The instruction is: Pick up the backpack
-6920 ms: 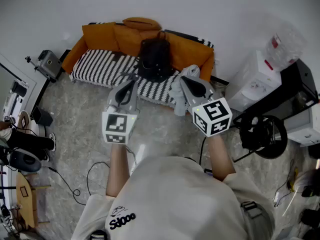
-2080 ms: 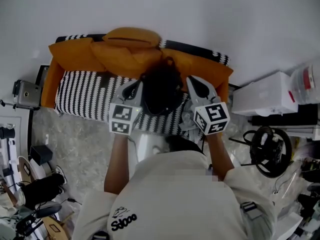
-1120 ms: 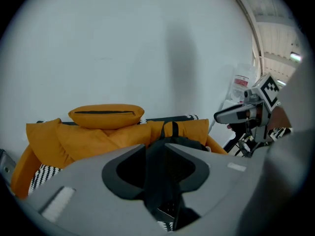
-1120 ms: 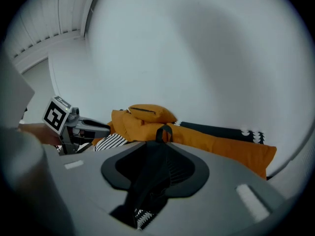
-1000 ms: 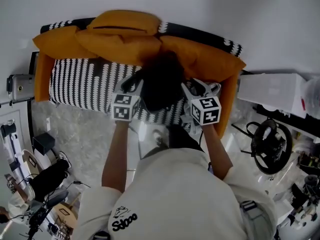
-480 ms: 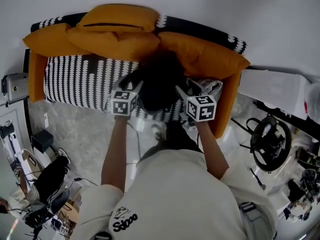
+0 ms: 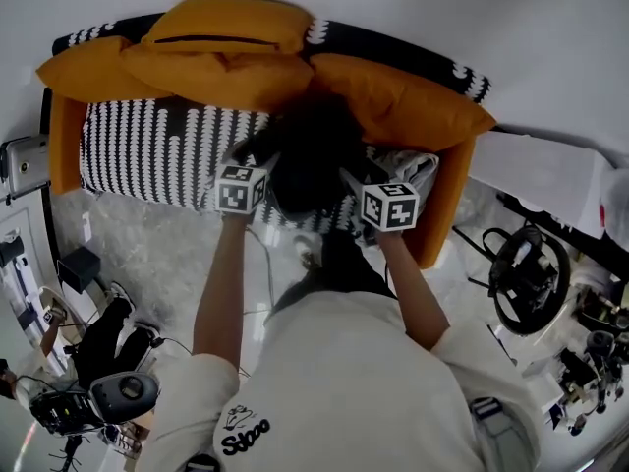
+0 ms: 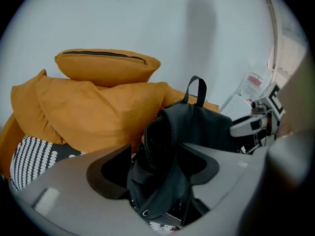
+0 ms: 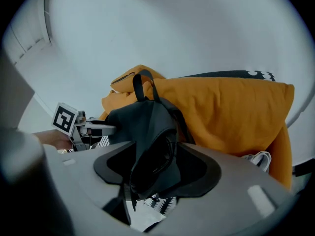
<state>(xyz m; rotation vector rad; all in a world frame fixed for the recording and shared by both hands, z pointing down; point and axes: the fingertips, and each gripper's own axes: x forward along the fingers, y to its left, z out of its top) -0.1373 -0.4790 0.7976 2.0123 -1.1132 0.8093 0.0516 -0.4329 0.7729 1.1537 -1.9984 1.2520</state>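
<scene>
Black backpack (image 7: 313, 160) sits on the striped sofa (image 7: 147, 150) against orange cushions (image 7: 216, 67). Left tool (image 8: 153, 167) and right tool (image 9: 156, 168), jaws just opened wide, each straddle its fabric unpinched; better seat both deeper, close evenly, then lift together.

Backpack (image 7: 310, 155): black, soft fabric, slack and creased, with a dark side pocket gaping. It stands upright on the black-and-white patterned sofa seat (image 7: 147, 150), with its back leaning on the orange cushions (image 7: 393, 106). The top carry loop (image 8: 196, 77) stands erect. The base rests on the seat; the pack is not lifted.
</scene>
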